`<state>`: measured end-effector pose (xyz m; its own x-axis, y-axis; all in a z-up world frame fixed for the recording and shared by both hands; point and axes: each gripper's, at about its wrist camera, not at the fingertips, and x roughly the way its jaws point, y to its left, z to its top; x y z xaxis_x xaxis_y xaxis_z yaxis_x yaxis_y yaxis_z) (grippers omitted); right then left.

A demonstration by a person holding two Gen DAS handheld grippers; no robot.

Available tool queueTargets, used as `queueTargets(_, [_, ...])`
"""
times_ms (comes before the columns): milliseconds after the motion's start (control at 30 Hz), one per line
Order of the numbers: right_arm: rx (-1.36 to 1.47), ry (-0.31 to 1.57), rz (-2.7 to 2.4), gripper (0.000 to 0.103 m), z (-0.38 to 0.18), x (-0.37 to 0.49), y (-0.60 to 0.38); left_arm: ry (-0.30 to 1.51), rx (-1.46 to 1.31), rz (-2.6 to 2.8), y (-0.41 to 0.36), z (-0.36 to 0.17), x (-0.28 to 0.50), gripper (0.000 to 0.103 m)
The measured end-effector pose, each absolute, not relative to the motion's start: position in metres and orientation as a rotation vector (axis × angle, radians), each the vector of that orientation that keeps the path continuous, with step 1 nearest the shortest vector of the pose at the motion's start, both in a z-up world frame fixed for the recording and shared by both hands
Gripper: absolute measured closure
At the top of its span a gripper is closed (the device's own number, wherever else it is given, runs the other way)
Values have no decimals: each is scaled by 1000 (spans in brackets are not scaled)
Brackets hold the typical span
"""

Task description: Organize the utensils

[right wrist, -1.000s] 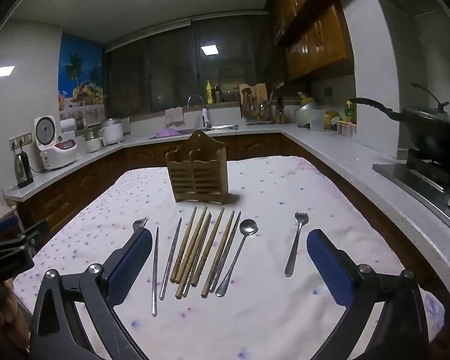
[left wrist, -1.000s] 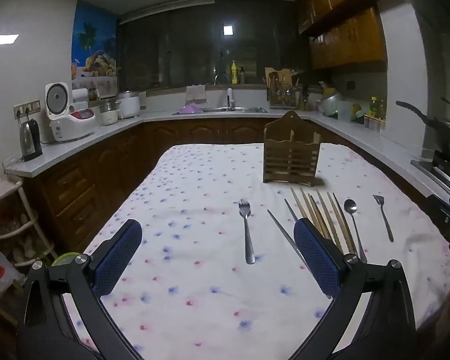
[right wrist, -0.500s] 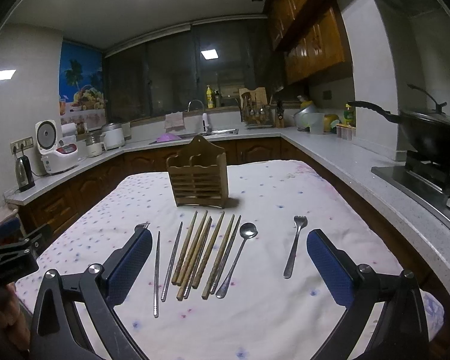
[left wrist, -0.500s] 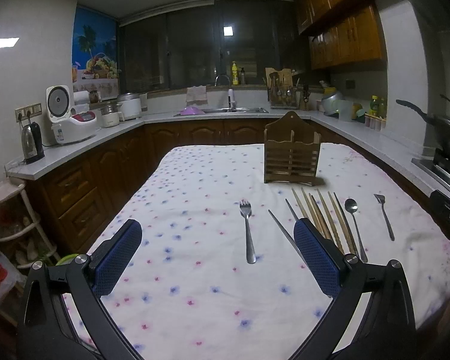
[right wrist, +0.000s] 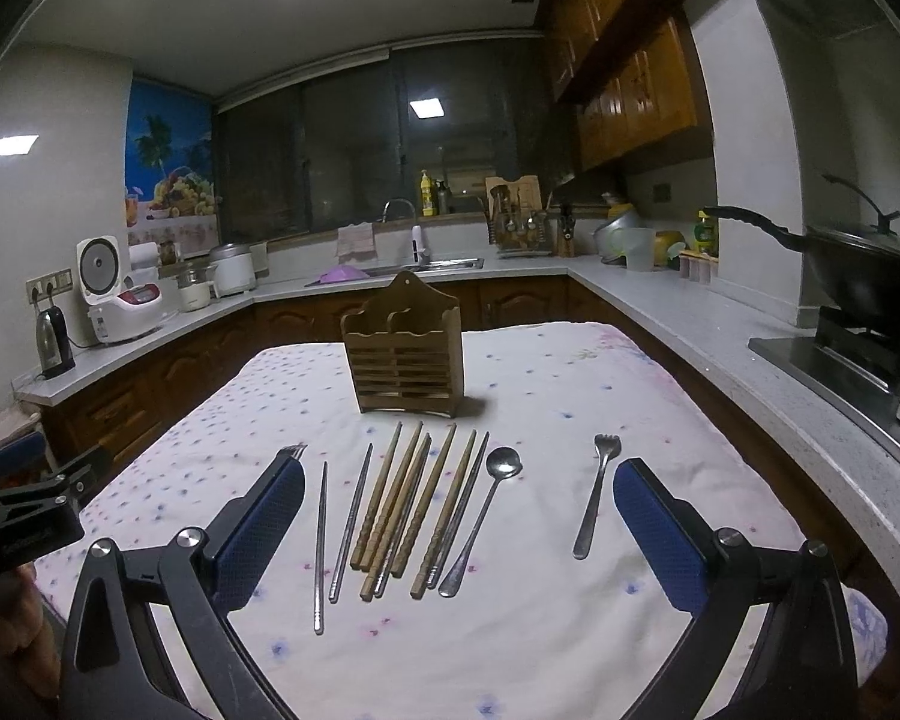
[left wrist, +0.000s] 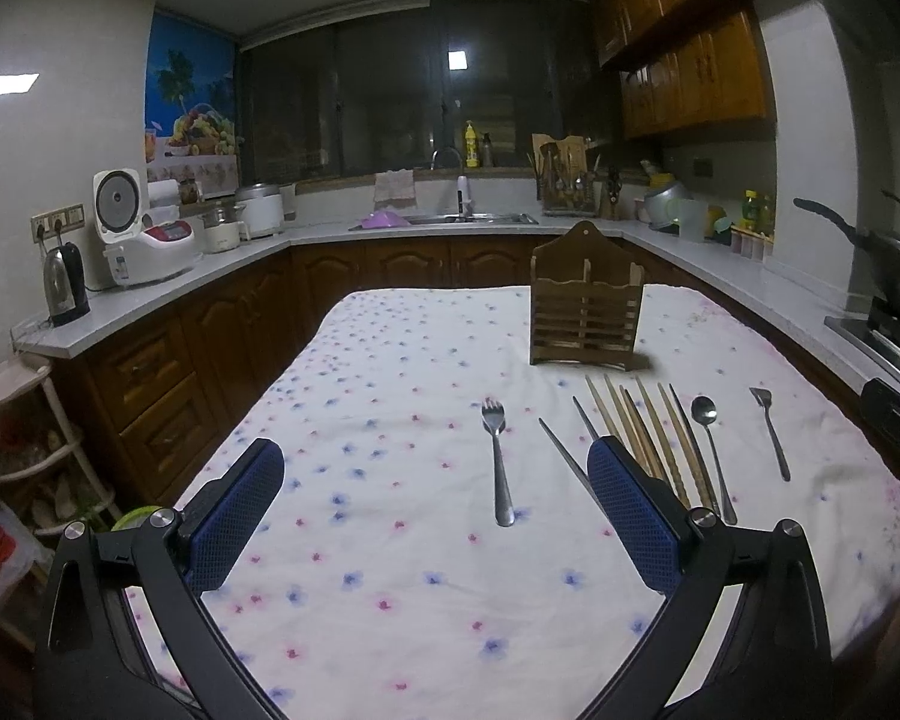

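wooden utensil holder (right wrist: 403, 354) stands upright at the table's (left wrist: 390, 570) far end - can't tell what's inside. chopsticks (right wrist: 411, 504), spoon (right wrist: 480, 519) and two forks (right wrist: 594, 495) lie flat just before it. left gripper (left wrist: 432, 516) and right gripper (right wrist: 459, 534) both gape wide, holding nothing.

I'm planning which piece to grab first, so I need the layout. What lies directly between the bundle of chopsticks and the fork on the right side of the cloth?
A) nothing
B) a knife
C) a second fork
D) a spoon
D: in the right wrist view, the spoon lies just right of the chopsticks, with the fork further right.
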<state>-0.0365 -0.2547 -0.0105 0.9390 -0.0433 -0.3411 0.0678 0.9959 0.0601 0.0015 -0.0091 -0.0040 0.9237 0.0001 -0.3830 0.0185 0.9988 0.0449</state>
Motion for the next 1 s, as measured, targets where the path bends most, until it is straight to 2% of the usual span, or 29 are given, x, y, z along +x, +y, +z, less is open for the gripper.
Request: queueTargets(1000, [73, 349, -55, 0, -11, -33, -253, 430, 57, -11, -9, -7, 10, 0])
